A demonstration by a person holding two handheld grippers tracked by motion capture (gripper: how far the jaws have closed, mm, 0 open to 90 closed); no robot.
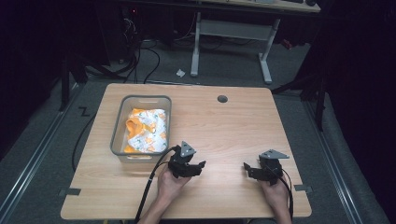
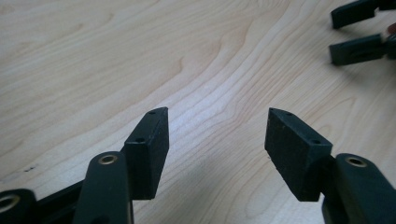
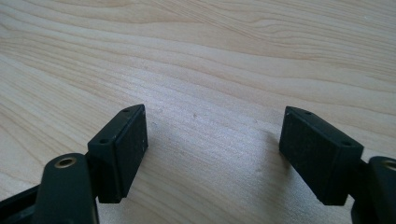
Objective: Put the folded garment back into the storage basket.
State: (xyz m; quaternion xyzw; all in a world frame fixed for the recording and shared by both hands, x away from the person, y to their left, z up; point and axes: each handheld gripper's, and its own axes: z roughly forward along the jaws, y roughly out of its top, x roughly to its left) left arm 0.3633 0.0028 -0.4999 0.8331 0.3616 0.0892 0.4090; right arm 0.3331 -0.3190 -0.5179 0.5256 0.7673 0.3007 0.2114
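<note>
Dark floor and cables surround the pale wooden table (image 1: 233, 121), where a grey bin (image 1: 140, 100) holds a crumpled white-and-orange cloth (image 1: 147, 130) at the left. That cloth lies ahead and left of the left gripper (image 1: 196, 165), the nearer one; the right gripper (image 1: 248, 169) rests well apart. Both have jaws spread wide, holding nothing.

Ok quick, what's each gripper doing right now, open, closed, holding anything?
Left gripper: open, nothing between its jaws, bare table under it.
Right gripper: open, holding nothing, over bare wood.
</note>
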